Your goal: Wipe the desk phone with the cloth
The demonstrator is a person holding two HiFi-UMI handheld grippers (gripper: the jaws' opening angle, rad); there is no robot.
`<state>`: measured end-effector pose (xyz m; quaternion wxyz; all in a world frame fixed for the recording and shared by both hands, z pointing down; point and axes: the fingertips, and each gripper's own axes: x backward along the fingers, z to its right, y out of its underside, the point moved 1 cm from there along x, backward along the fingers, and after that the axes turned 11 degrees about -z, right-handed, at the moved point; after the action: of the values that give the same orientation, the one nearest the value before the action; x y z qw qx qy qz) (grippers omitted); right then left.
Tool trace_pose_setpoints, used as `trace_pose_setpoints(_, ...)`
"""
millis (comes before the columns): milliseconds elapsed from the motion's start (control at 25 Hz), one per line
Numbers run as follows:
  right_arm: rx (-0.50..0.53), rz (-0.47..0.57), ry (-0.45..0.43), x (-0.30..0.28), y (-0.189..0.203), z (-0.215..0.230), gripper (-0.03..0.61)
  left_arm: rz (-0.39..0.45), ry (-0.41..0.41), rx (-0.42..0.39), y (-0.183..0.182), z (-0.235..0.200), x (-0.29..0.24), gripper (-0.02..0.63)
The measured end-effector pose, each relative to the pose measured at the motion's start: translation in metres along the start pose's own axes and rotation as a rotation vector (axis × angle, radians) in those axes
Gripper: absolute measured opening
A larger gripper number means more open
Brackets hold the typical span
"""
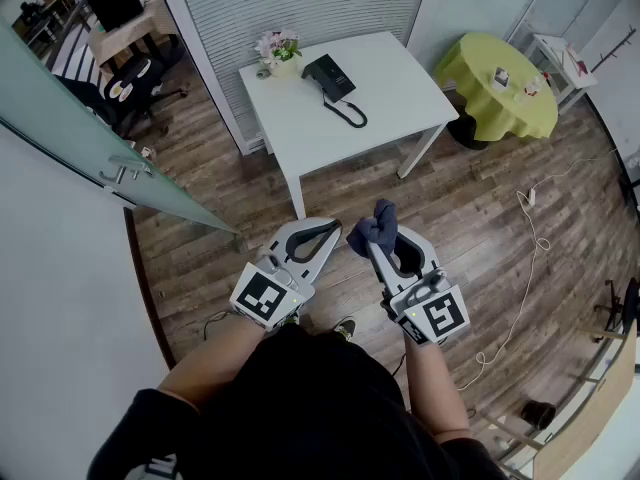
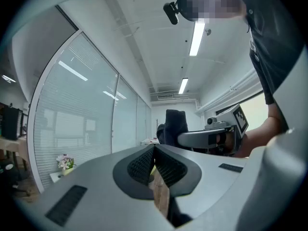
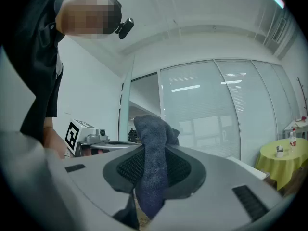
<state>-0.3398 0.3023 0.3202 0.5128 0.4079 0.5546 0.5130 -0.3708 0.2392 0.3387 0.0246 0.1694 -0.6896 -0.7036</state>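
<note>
Where my right gripper (image 3: 153, 166) looks along itself, its ribbed black pads (image 3: 129, 168) are clamped on the cloth (image 3: 154, 138), a fuzzy dark-blue bunch standing above the tips. My left gripper (image 2: 155, 163) has its jaws pressed together, with nothing between them. Only the head view shows the desk phone (image 1: 333, 76): black, angular, with a curling cord, on the white square table (image 1: 400, 98) well ahead, beside a small flower pot (image 1: 280, 53).

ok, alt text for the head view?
Right gripper clamps a dark blue cloth; left gripper is shut, empty. Both are held over wood flooring, short of a white table bearing a black desk phone.
</note>
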Motion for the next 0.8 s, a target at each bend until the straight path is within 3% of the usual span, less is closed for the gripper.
trace_pose_setpoints(800, -0.010, -0.026, -0.116, 0.053, 0.016, 0.030, 0.114, -0.033, -0.081, 0.001, -0.007, 0.053, -0.033, 0.009)
